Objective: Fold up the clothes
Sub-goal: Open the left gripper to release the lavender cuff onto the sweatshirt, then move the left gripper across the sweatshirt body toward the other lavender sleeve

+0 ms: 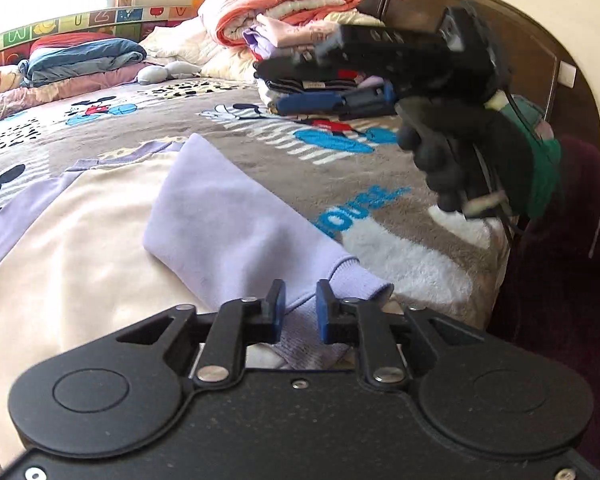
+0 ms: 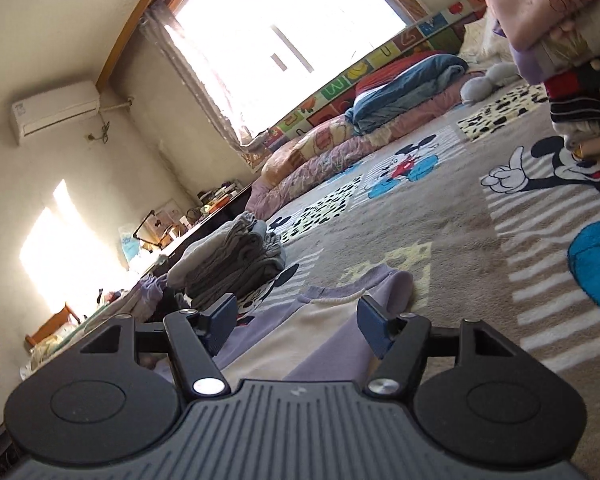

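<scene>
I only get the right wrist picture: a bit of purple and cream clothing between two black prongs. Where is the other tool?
Observer: The left hand-held gripper is at the ribbed cuff of the lilac sleeve. The cuff lies in the narrow gap between its jaws; I cannot tell whether it is pinched.
Operator: How does that sleeve lie?
Observer: It is folded slantwise across the cream body of the sweatshirt.
Operator: And who holds my tool?
Observer: A hand in a dark glove holds the right hand-held gripper in the air above the blanket.
</scene>
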Action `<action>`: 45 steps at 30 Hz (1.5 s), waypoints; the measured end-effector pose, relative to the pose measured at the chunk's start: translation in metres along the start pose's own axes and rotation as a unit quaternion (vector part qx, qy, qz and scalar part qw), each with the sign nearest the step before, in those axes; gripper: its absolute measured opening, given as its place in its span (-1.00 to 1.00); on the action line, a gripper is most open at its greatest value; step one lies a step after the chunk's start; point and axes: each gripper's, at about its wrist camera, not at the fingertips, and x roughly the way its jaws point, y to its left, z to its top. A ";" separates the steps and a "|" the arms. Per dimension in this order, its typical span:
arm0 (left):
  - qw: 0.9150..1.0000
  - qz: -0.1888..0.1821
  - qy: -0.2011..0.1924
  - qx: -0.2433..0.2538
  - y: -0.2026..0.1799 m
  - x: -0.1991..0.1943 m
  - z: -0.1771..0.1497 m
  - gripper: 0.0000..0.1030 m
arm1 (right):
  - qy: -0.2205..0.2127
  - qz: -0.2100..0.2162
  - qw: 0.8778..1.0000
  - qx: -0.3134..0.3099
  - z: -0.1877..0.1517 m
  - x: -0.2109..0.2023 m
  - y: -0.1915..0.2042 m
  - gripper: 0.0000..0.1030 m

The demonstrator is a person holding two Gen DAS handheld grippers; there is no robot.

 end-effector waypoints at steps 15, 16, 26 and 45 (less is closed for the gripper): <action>0.989 -0.016 -0.023 -0.142 0.033 -0.003 -0.006 -0.01 | 0.128 -0.035 0.976 -0.171 -0.102 -0.035 0.074 -0.11; 0.988 -0.018 -0.032 -0.151 0.036 -0.007 -0.005 -0.01 | 0.116 -0.032 0.977 -0.176 -0.102 -0.042 0.077 -0.11; 0.976 -0.034 -0.039 -0.211 0.047 -0.004 -0.007 -0.11 | 0.130 -0.082 0.948 -0.278 -0.124 -0.047 0.108 -0.15; 0.992 0.034 -0.017 -0.122 0.043 0.055 0.089 -0.34 | 0.099 -0.066 0.954 -0.274 -0.125 -0.038 0.117 -0.15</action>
